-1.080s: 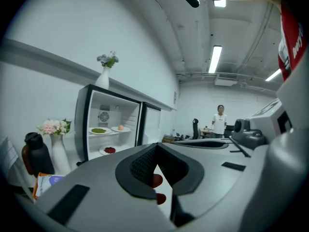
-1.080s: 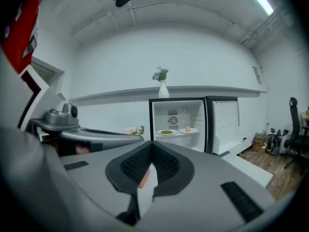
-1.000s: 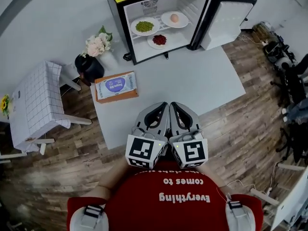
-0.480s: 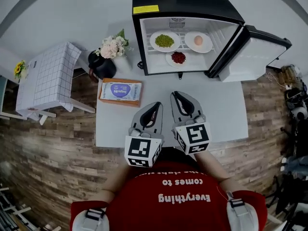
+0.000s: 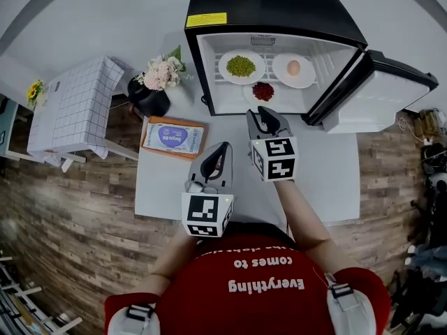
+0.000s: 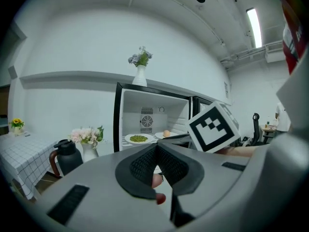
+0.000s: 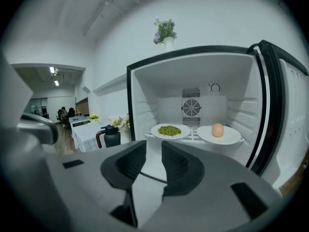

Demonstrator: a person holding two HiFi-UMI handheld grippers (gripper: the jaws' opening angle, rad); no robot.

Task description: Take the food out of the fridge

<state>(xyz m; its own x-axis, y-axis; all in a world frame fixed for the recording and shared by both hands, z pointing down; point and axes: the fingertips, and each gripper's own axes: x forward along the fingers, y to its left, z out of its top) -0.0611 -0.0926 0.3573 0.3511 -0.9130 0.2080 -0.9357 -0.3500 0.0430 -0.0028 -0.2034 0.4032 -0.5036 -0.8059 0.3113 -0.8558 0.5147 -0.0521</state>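
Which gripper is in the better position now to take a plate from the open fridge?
Likely the right gripper: its tips are at the fridge opening, just before the red food, and its jaws are opening with nothing between them. The left gripper is farther back, shut.

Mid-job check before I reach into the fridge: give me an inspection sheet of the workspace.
Surface: white tabletop, carrying the fridge and a box.
Job's things: black mini fridge, door open; inside, white plate of green food, white plate with an egg, small white plate of red food in front of them.
Clutter: orange box with a blue label at the table's left edge.
Grippers: left gripper jaws together, empty; right gripper jaws opening, nothing between, facing the fridge shelf.
Cables: nothing seen.
Surroundings: black jug, pink flowers in a vase, table under a checked cloth, wood-plank floor.
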